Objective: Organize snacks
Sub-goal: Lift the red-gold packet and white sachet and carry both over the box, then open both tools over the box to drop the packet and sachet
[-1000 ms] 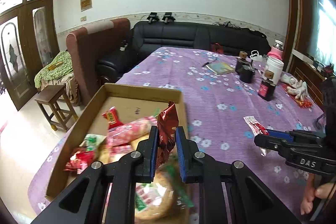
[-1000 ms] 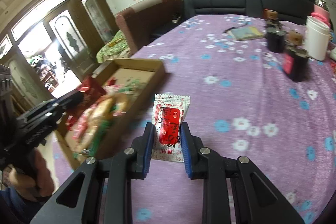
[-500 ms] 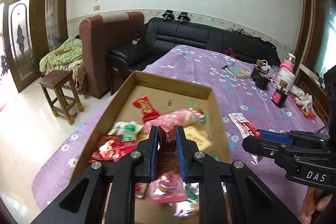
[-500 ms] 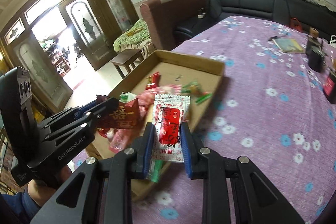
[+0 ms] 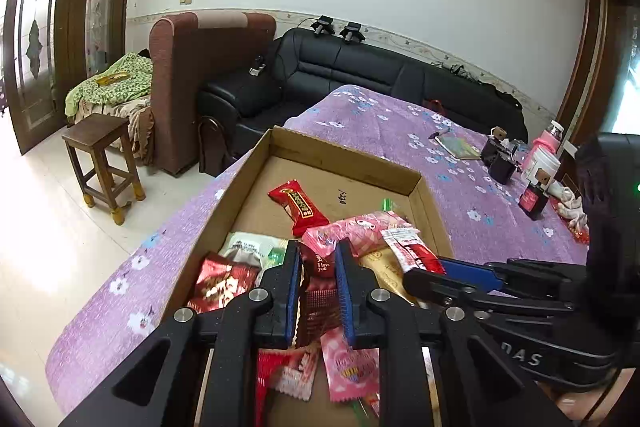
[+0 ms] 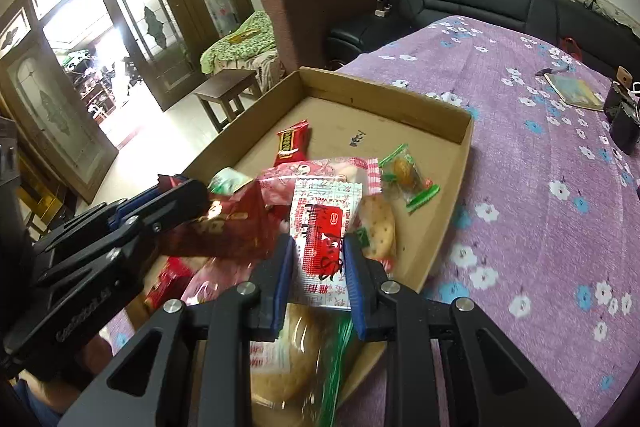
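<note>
A shallow cardboard box [image 5: 416,183] [image 6: 464,131] lies on the purple flowered tablecloth and holds several wrapped snacks. My left gripper [image 5: 318,257] is shut on a dark red foil packet [image 5: 320,291] and holds it over the near part of the box; the same packet shows in the right wrist view [image 6: 224,231]. My right gripper [image 6: 320,247] is shut on a white and red sachet [image 6: 326,227] above the box's near right part; that sachet also shows in the left wrist view [image 5: 412,251]. The two grippers are close side by side.
A red snack bar [image 5: 298,205] lies alone mid-box; the box's far half is bare cardboard. Dark jars [image 5: 534,197], a white container [image 5: 542,163] and a booklet [image 5: 458,147] stand at the table's far right. A wooden stool [image 5: 100,155] and sofas stand beyond the table's left edge.
Both grippers moved left and over the box with their packets. The right gripper came from the bare tablecloth to above the snacks; the left one lowered toward the pile.
</note>
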Demonstrator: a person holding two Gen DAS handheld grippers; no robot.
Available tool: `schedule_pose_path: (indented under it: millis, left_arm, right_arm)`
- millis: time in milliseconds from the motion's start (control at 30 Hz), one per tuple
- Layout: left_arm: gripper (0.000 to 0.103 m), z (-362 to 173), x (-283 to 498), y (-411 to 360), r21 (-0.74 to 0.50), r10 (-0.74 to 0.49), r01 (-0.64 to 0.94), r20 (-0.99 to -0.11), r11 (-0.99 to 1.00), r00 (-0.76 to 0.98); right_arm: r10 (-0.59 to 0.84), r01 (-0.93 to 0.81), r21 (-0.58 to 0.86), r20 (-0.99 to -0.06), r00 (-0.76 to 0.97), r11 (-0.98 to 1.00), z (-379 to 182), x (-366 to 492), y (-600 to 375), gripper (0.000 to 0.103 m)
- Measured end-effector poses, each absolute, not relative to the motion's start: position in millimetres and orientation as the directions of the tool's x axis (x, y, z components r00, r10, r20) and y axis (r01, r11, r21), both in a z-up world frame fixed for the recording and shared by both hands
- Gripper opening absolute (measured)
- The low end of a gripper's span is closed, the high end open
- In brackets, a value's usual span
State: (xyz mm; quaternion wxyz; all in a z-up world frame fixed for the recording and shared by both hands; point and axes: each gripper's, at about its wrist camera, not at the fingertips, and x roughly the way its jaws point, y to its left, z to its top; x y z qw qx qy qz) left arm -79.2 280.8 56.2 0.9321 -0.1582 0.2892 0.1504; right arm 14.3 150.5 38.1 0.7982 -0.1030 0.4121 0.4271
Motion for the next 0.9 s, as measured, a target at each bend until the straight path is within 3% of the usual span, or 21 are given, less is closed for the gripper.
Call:
schedule_pose_path:
  millis: [433,667,900]
  left_arm:
    - [0.019,44.5,-49.3,303.7,-0.253,0.15,-0.371,-0.61,0.893,0.778]
    - [0.023,43.7,-52.2,305.6,-0.256,0.148,-0.374,-0.615,0.891,0.775]
    - [0.049,46.5,-58.9,301.3,-0.245,0.166,-0.38,-0.603,0.892,0.78]
  right_arm:
    - [0.557,-0.752,0.134,-0.756,0.344,0.646,29.4,30.5,177.3,0.025]
    - [0.558,-0.757,0.125,-0.753,0.348,0.641,30.3,25.2,175.4,0.032]
    - [0.564,-0.76,0.133,-0.753,0.34,0.636,33.4,21.4,170.0,0.032]
